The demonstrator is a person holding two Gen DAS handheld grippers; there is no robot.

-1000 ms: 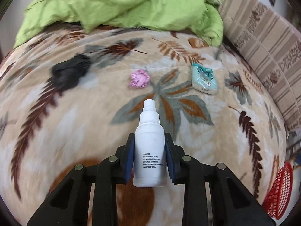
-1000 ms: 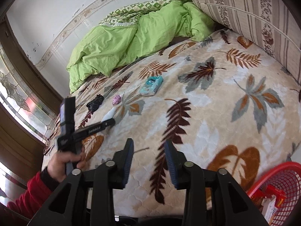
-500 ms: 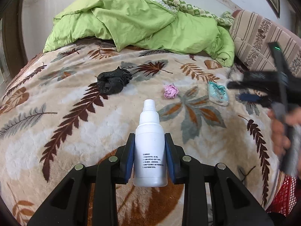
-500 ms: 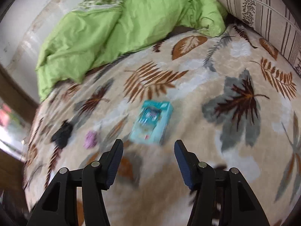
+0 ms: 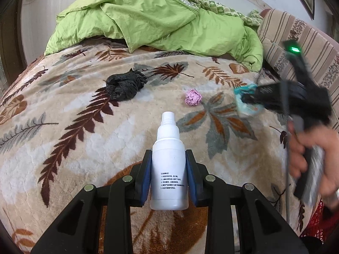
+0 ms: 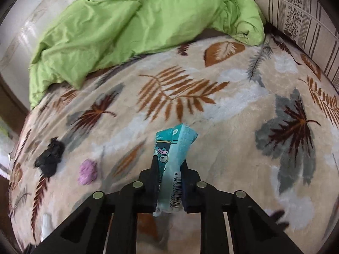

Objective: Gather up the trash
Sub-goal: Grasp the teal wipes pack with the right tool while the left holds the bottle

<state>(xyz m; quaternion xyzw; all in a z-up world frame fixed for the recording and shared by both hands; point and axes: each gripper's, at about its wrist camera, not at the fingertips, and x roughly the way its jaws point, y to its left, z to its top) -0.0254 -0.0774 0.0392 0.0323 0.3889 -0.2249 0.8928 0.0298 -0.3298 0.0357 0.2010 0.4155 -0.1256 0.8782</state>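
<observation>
My left gripper (image 5: 168, 169) is shut on a white plastic bottle (image 5: 168, 169), held upright above the leaf-patterned blanket (image 5: 63, 148). My right gripper (image 6: 169, 167) is shut on a teal snack packet (image 6: 172, 154) with a barcode, held just above the blanket (image 6: 233, 127). In the left wrist view the right gripper (image 5: 250, 101) shows at the right, blurred, with the teal packet (image 5: 243, 103) in it. A crumpled pink paper ball (image 5: 193, 97) (image 6: 87, 173) and a crumpled black bag (image 5: 125, 85) (image 6: 50, 158) lie on the blanket.
A green duvet (image 5: 159, 21) is heaped at the back of the bed. A striped cushion (image 5: 300, 42) stands at the right. A red mesh basket (image 5: 317, 220) shows at the bed's lower right edge.
My right gripper has come down on the teal packet and shut on it. My left gripper still holds the white bottle and has pulled back a little.
</observation>
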